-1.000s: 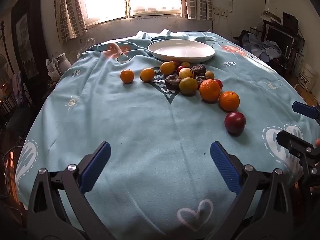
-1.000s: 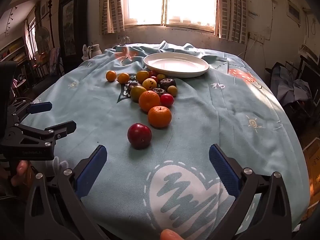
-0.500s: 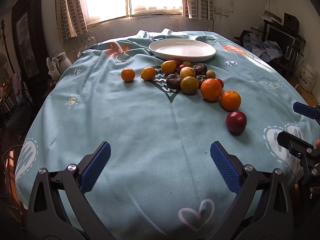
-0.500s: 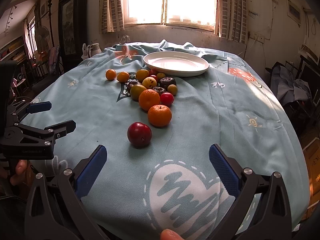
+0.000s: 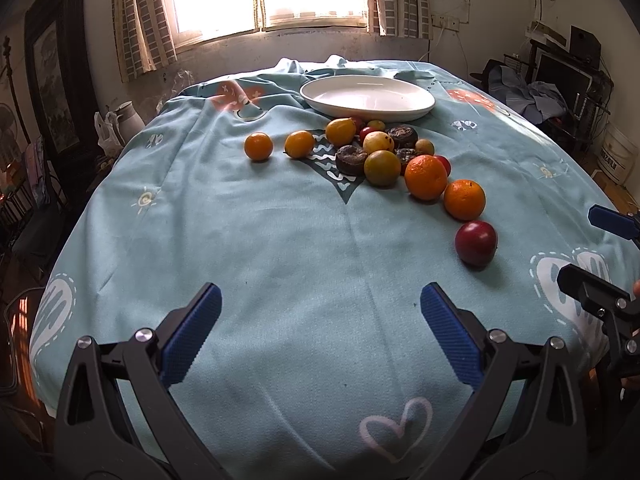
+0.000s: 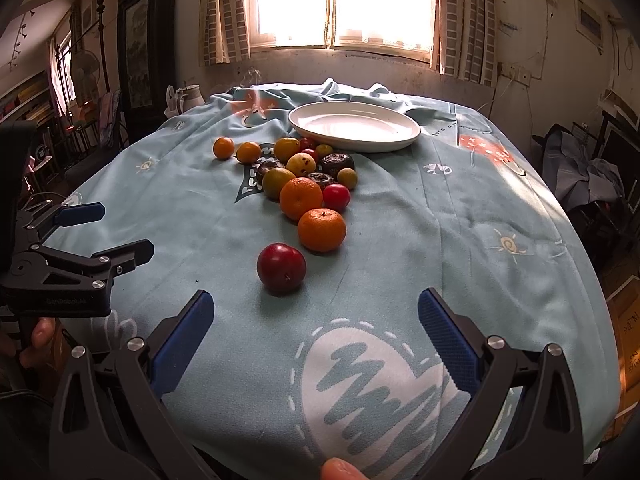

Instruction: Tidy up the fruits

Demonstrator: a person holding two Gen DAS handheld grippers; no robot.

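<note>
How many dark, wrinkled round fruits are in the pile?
3, possibly more hidden: one at the pile's left front, one nearest the plate, one mostly hidden behind the green-yellow fruit.

A dark red plum (image 6: 281, 267) lies alone at the near end of the fruits. Beyond it two oranges (image 6: 321, 229) (image 6: 301, 197) sit in a line, the farther one touching a small red fruit (image 6: 336, 197). Behind them cluster yellow-green fruits and dark wrinkled ones (kind unclear) (image 6: 337, 163), just before an empty white plate (image 6: 354, 127). Two small oranges (image 5: 258, 146) (image 5: 299, 144) lie off to the left.
</note>
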